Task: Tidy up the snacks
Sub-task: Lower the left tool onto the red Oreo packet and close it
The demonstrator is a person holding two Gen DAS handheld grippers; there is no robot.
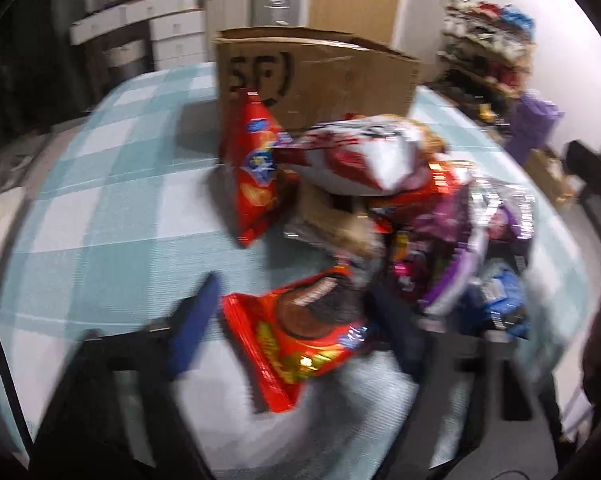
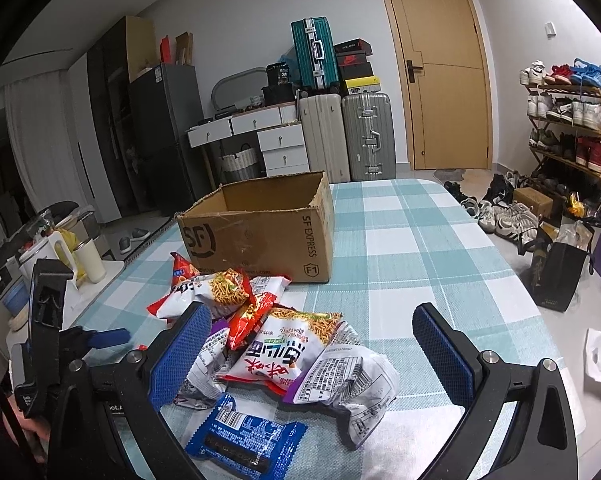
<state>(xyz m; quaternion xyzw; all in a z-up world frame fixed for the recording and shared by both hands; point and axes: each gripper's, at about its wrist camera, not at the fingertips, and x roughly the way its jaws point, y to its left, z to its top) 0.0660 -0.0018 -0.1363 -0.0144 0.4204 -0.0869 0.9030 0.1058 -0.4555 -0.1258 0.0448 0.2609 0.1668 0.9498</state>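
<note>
A heap of snacks [image 2: 276, 344] lies on the checked desk [image 2: 420, 248], just before an open box [image 2: 256, 228]. The right tool [image 2: 304, 352] hangs over the heap, jaws wide and empty. The left tool [image 1: 296, 320] straddles a red packet [image 1: 300, 336] at the heap's edge; through the blur its pads seem not to press it.

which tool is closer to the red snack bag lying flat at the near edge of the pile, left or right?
Left. The left tool straddles the red snack bag, a finger on each side; blur hides any contact. The right tool hangs open over the noodle packets, farther along the pile.
</note>
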